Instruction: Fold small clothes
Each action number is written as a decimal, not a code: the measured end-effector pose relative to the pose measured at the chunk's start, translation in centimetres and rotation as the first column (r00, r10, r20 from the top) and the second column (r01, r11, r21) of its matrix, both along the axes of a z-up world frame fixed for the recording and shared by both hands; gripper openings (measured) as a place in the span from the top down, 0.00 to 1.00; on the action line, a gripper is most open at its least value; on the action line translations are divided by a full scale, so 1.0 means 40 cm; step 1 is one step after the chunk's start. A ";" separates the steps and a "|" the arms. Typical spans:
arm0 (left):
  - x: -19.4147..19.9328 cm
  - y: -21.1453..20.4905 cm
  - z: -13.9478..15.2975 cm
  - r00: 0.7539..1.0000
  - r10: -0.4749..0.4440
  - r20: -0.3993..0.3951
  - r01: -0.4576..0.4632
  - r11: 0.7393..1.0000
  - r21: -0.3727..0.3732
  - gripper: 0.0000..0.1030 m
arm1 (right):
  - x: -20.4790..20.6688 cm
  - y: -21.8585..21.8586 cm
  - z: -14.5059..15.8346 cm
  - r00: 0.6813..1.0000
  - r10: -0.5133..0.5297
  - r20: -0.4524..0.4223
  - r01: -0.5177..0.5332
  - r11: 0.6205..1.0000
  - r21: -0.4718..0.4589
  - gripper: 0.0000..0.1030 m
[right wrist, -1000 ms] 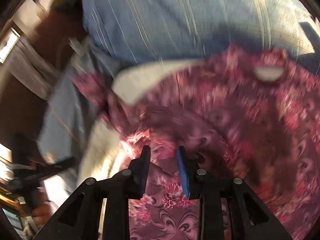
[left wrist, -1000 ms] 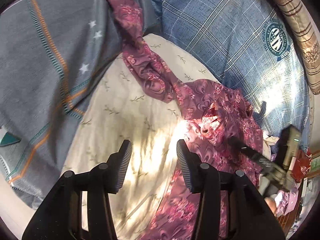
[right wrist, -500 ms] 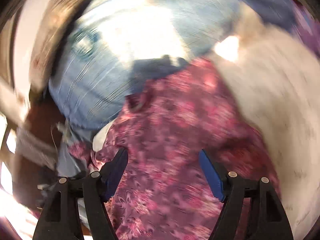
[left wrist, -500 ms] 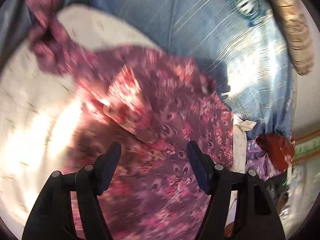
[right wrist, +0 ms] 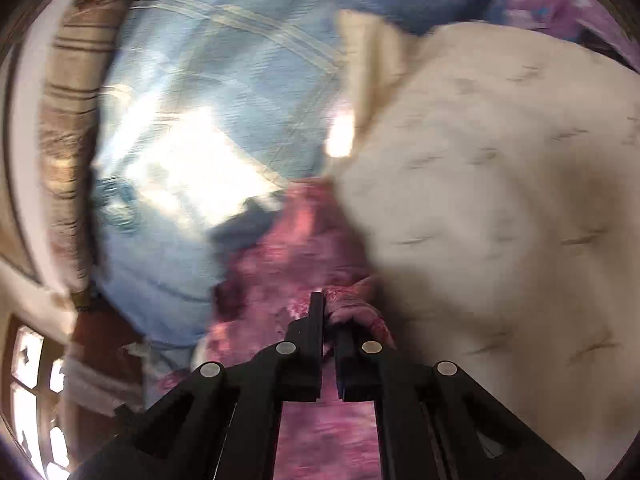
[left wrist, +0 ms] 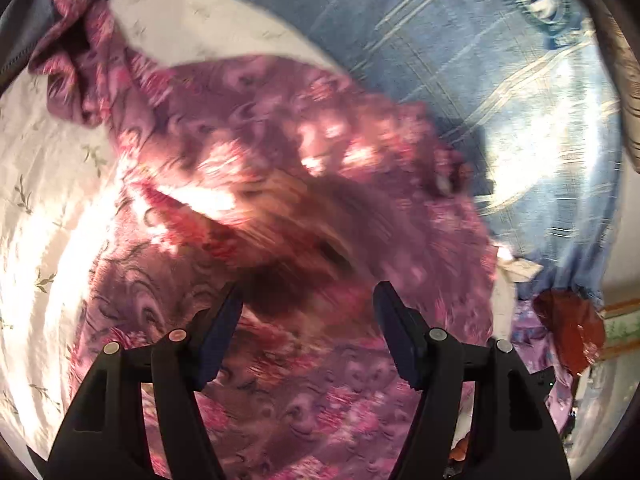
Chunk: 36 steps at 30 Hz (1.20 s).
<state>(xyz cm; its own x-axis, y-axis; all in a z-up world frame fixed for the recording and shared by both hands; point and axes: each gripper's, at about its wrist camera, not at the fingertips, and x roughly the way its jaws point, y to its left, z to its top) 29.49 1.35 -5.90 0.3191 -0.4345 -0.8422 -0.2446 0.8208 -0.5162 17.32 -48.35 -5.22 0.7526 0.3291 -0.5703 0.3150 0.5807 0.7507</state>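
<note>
With the purple floral garment (left wrist: 320, 208) spread on the bed's cream sheet (left wrist: 52, 208), the right gripper (right wrist: 326, 320) has just pinched its jaws onto an edge while the left gripper (left wrist: 308, 320) hovers half-open and empty, probably needing its own grip before folding

— What's different from a second ago?
— The right gripper (right wrist: 328, 316) has just closed, pinching the purple floral garment (right wrist: 280, 256); the left gripper (left wrist: 308, 312) now spreads wider above it.
</note>
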 end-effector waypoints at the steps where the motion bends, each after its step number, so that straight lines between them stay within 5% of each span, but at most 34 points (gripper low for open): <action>1: 0.000 0.008 -0.029 0.999 -0.003 -0.037 0.003 1.000 0.002 0.35 | 0.008 -0.009 -0.041 0.997 0.016 -0.070 -0.014 1.000 0.022 0.97; 3: -0.010 0.018 -0.024 1.000 -0.006 -0.006 0.006 1.000 -0.013 0.35 | -0.006 -0.007 -0.061 0.997 0.056 -0.059 -0.051 0.995 0.090 0.94; 7: -0.038 0.091 0.044 0.997 0.037 0.073 -0.033 0.998 -0.062 0.35 | -0.069 0.010 0.032 0.995 0.091 -0.045 -0.091 0.996 0.006 0.70; 11: -0.021 0.087 0.089 0.993 0.014 0.113 -0.008 0.999 -0.053 0.33 | -0.087 -0.004 0.158 0.989 0.075 0.125 -0.073 0.997 -0.024 0.64; 13: 0.001 0.045 0.087 0.993 -0.029 0.111 0.032 0.999 -0.021 0.32 | -0.026 -0.021 0.207 0.982 0.059 0.180 -0.049 0.997 -0.061 0.27; 21: 0.042 -0.053 0.025 0.992 -0.110 0.067 0.105 0.992 0.070 0.32 | 0.295 0.066 0.117 0.982 0.173 -0.081 -0.189 0.938 -0.290 0.29; 22: 0.043 -0.064 0.019 0.990 -0.129 0.059 0.123 0.987 0.100 0.32 | 0.320 0.084 0.096 0.976 0.185 -0.112 -0.212 0.924 -0.318 0.45; 24: 0.038 -0.078 0.021 0.984 -0.165 0.065 0.152 0.973 0.174 0.32 | 0.363 0.120 0.078 0.948 0.249 -0.199 -0.309 0.874 -0.375 0.95; 26: 0.029 -0.088 0.023 0.980 -0.186 0.076 0.154 0.938 0.311 0.32 | 0.359 0.108 0.123 0.969 0.210 -0.128 -0.245 0.863 -0.442 0.96; 28: 0.035 -0.089 -0.008 0.980 -0.193 0.053 0.160 0.915 0.370 0.32 | 0.365 0.067 0.133 0.985 0.142 -0.096 -0.170 0.876 -0.451 0.96; 30: 0.037 -0.081 -0.021 0.980 -0.191 0.055 0.158 0.915 0.370 0.32 | 0.401 0.040 0.068 0.961 0.145 -0.235 -0.233 0.883 -0.408 0.94; 31: 0.031 -0.076 -0.013 0.979 -0.196 0.064 0.159 0.916 0.370 0.32 | 0.393 0.040 0.064 0.960 0.147 -0.238 -0.238 0.877 -0.417 0.89; 34: 0.005 -0.027 0.023 0.983 -0.168 0.080 0.139 0.947 0.290 0.32 | 0.320 0.040 0.118 0.979 0.136 -0.153 -0.189 0.884 -0.427 0.76; 36: -0.020 -0.003 0.049 0.982 -0.151 0.115 0.119 0.962 0.245 0.32 | 0.250 0.054 0.158 0.979 0.195 -0.055 -0.201 0.900 -0.387 0.76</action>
<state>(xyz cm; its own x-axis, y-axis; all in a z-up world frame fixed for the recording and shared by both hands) 28.68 1.21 -3.92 0.3859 -0.2752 -0.8805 -0.0659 0.9438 -0.3239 27.32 -46.20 1.09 0.6855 0.2209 -0.6937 0.1722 0.8766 0.4493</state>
